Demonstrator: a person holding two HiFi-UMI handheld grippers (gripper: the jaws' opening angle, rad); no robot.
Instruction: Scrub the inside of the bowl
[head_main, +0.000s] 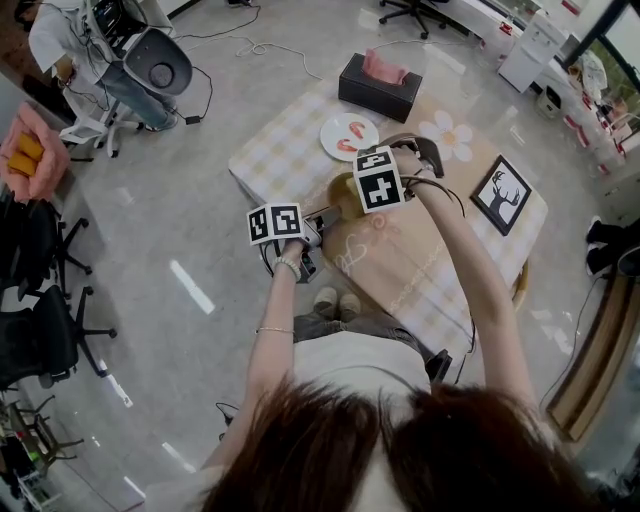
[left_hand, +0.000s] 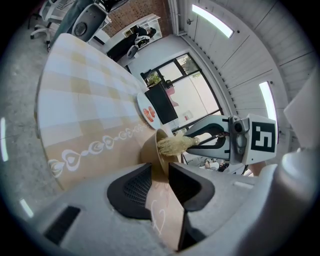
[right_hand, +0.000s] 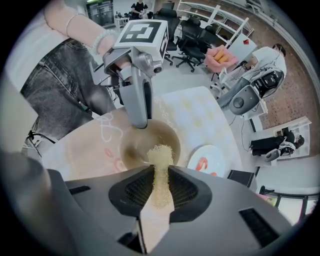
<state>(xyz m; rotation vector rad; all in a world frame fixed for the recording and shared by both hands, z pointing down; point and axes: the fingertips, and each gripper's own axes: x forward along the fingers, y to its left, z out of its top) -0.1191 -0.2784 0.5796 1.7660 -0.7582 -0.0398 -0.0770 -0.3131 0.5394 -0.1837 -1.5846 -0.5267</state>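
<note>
A tan bowl (head_main: 339, 191) stands on the tablecloth, mostly hidden in the head view under my right gripper (head_main: 378, 182). My left gripper (left_hand: 160, 175) is shut on the bowl's rim (left_hand: 154, 150), which shows edge-on between its jaws. My right gripper (right_hand: 160, 182) is shut on a pale yellow fibre scrubber (right_hand: 160, 165). The scrubber's bushy head reaches down inside the bowl (right_hand: 132, 145) near its right wall. In the right gripper view the left gripper (right_hand: 137, 97) clamps the bowl's far rim. The left gripper view has the scrubber (left_hand: 175, 145) poking into the bowl's mouth.
A white plate with red figures (head_main: 349, 136) lies just behind the bowl. A dark tissue box (head_main: 379, 82) sits at the table's far edge. A framed black picture (head_main: 501, 194) and a flower mat (head_main: 448, 135) lie to the right. Office chairs (head_main: 45, 330) stand on the floor at the left.
</note>
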